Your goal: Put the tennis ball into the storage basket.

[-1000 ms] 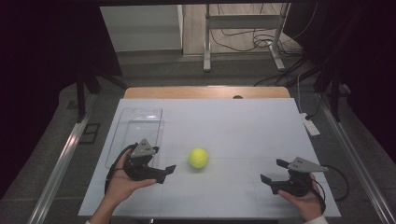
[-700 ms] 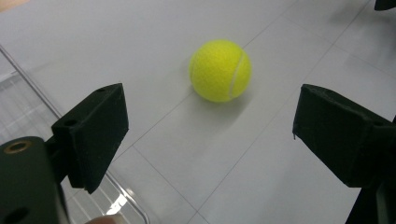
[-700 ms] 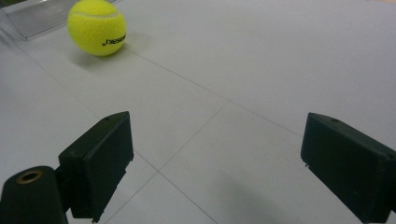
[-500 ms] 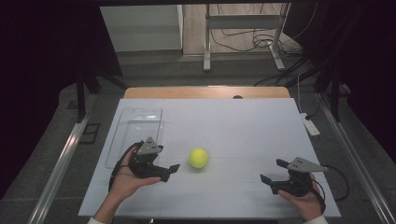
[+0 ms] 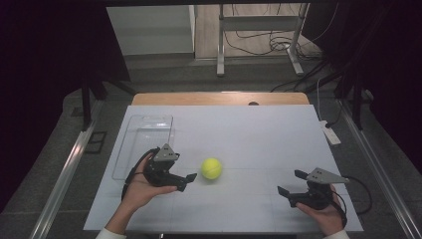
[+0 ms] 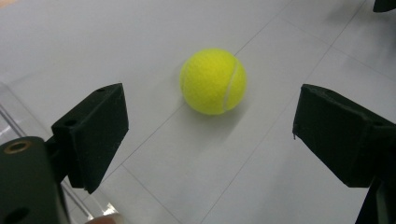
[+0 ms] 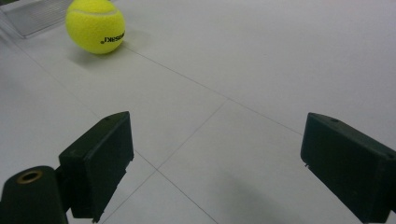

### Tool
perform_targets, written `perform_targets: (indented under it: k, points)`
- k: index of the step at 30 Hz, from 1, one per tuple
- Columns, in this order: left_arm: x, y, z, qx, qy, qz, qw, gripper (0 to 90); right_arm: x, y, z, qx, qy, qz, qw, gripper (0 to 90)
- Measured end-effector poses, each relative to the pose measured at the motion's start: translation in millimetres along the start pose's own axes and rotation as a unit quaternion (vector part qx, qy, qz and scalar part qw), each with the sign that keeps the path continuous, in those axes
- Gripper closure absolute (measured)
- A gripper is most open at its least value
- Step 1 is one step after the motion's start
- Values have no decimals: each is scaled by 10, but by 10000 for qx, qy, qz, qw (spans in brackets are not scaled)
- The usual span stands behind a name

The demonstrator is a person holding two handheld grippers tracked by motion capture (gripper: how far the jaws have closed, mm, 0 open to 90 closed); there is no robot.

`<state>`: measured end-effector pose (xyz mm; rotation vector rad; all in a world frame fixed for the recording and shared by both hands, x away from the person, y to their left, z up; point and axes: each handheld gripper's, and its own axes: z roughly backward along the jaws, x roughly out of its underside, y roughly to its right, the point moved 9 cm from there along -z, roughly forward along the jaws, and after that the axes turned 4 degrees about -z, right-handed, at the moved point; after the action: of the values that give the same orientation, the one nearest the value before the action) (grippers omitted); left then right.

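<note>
A yellow tennis ball [image 5: 211, 169] rests on the white counter [image 5: 249, 134], and everything else is best placed from it. The left hand-held gripper [image 5: 185, 180] sits just beside the ball on its left, jaws spread wide and aimed at it; in the left gripper view the ball [image 6: 213, 81] lies ahead of the two black jaws, apart from both, with nothing between the pads. The right hand-held gripper [image 5: 290, 183] is well apart from the ball, to its right and nearer the person — its jaws also stand open on bare counter. From the right gripper view the ball [image 7: 95, 25] appears far off at the upper left, its top clipped by the frame edge, with black lettering on its side that is upside down and hard to read.

A clear plastic tray [image 5: 144, 144] lies beyond the left hand-held gripper, on the far left of the ball; its walls are faint against the white surface, and its near end is hidden behind the hand — it looks empty, though the transparency makes that uncertain. Both forearms are cut off at the bottom of the high view.
</note>
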<state>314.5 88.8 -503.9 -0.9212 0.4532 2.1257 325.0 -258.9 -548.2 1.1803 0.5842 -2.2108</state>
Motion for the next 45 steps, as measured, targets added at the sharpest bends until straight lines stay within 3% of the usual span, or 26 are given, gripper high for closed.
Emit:
perform_targets:
  k: [18,45]
  points:
    - [-136,40,-117,128,-60,-100,9998,111,9,8,-9,20,-26,3,10000,97]
    - [-283,47,-322,233,-154,-52,9996,77,16,17,-13,35,-48,8,10000,98]
